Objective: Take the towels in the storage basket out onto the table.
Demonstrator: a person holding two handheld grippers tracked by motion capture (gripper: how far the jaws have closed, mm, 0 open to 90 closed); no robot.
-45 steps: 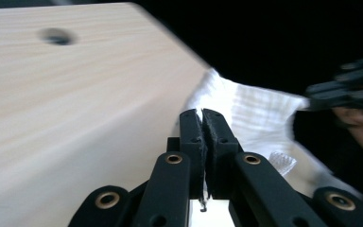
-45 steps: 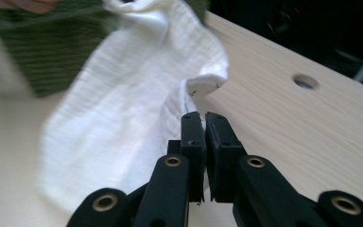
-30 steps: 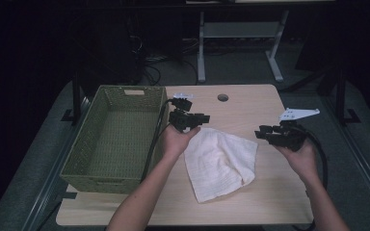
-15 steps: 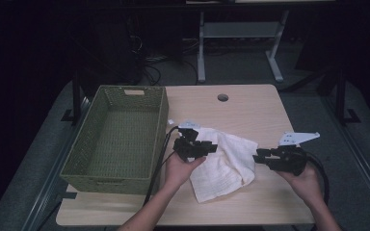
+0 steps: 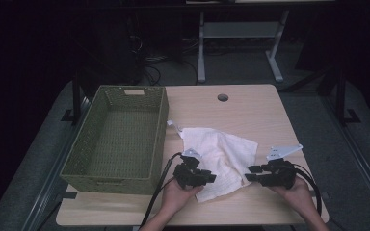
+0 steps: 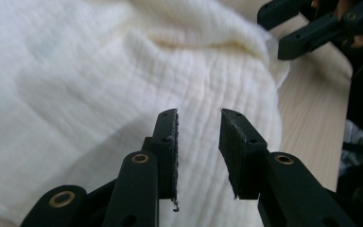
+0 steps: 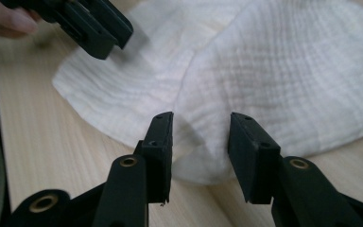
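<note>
A white crumpled cloth (image 5: 219,154) lies on the wooden table (image 5: 241,113), just right of a green woven basket (image 5: 120,139). My left gripper (image 5: 211,178) hovers at the cloth's near left edge and points right. In the left gripper view its jaws (image 6: 198,142) stand open over the cloth (image 6: 99,85), with nothing pinched. My right gripper (image 5: 250,174) sits at the cloth's near right edge, pointing left. Its jaws (image 7: 201,142) have just been opening; the cloth's edge (image 7: 283,80) lies just beyond the gap, and the pads press on nothing.
The basket holds nothing that I can see. A round cable hole (image 5: 222,97) lies at the table's far side. Cables trail from both grippers off the near edge. A metal frame (image 5: 241,38) stands on the dark floor beyond the table.
Both hands have come down and toward the near edge of the table, from the cloth's far corners to its near edge. The cloth has stayed in place.
</note>
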